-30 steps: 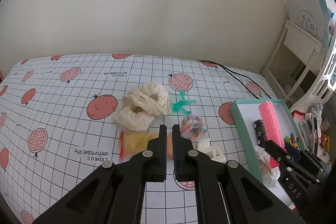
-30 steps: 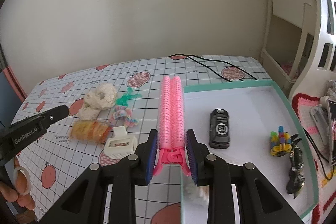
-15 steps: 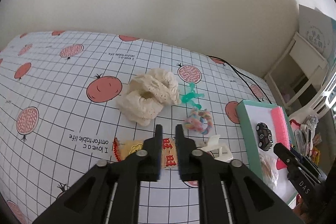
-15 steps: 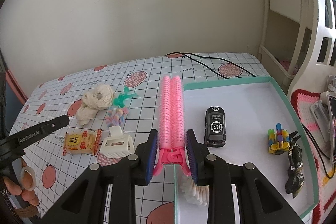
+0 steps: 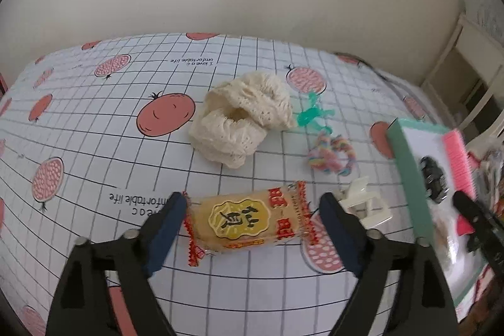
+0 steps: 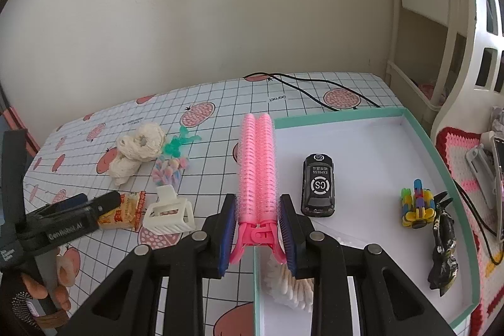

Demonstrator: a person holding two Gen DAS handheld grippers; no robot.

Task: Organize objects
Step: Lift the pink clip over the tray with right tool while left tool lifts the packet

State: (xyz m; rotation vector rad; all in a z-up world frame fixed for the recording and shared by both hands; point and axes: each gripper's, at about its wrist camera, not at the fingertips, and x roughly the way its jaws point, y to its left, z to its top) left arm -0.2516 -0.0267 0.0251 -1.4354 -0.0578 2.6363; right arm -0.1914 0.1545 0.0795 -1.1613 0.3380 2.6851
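We have the left tool (image 5: 249, 210) spread wide around the yellow-and-red snack packet (image 5: 247, 221), lower centre; right tool (image 6: 258, 221) pinching the pink hair-roller clip (image 6: 256, 172) over the teal-rimmed white tray (image 6: 346, 115).

Two handheld grippers: black plastic linkages, blue finger pads.

Left gripper (image 5: 249, 221): matte black angular arms, open triangular cut-outs in the frame; round silver pivot screws, two visible per arm; fingertips (image 5: 167, 219) faced with dark blue pads; seen from the right wrist view its side carries white "GenRobot.AI" lettering, more white text lower down, too small to read; hand (image 6: 47, 282) on its grip wears a pale ring, dark cuff with fine dots at the wrist. Right gripper (image 6: 257, 229): same black build; silver screws at four pivots; ribbed blue pads (image 6: 227, 233) lining both fingers; no cables visible on either.
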